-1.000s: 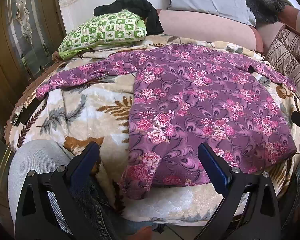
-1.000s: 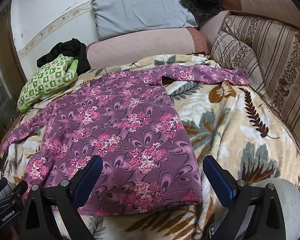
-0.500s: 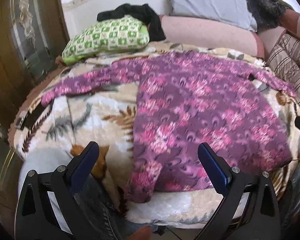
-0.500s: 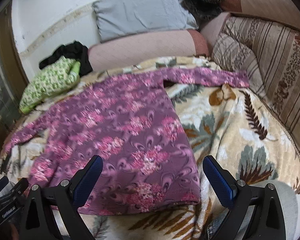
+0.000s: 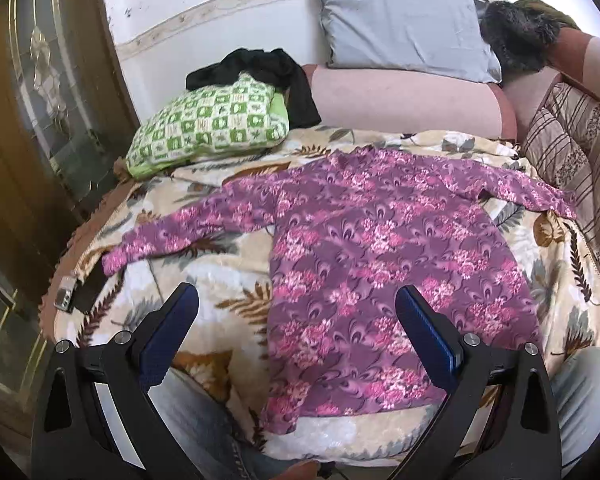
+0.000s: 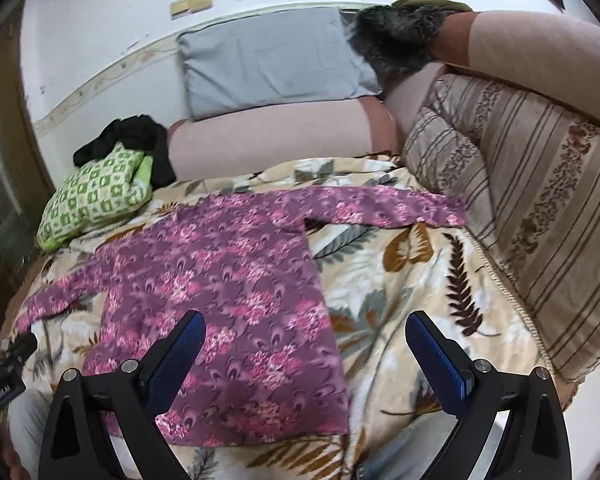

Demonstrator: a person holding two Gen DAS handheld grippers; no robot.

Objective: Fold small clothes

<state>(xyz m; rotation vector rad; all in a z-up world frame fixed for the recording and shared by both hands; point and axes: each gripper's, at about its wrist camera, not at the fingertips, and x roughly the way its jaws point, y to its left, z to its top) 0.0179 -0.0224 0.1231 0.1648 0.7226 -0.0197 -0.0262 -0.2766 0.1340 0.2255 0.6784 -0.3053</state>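
With the left gripper (image 5: pixel 296 320) and right gripper (image 6: pixel 304 340) both wide open and empty, the purple floral top (image 5: pixel 380 248) lies flat mid-frame on the leaf-print blanket (image 6: pixel 400 292), whose plush pile risks being pinched with the hem.

Purple floral long-sleeved top (image 5: pixel 380 256) (image 6: pixel 220 280) spread flat, unfolded, both sleeves outstretched.

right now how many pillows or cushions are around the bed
3: grey pillow against the back wall, green checked pillow at the back left corner, striped cushion along the right side. Others may be hidden.
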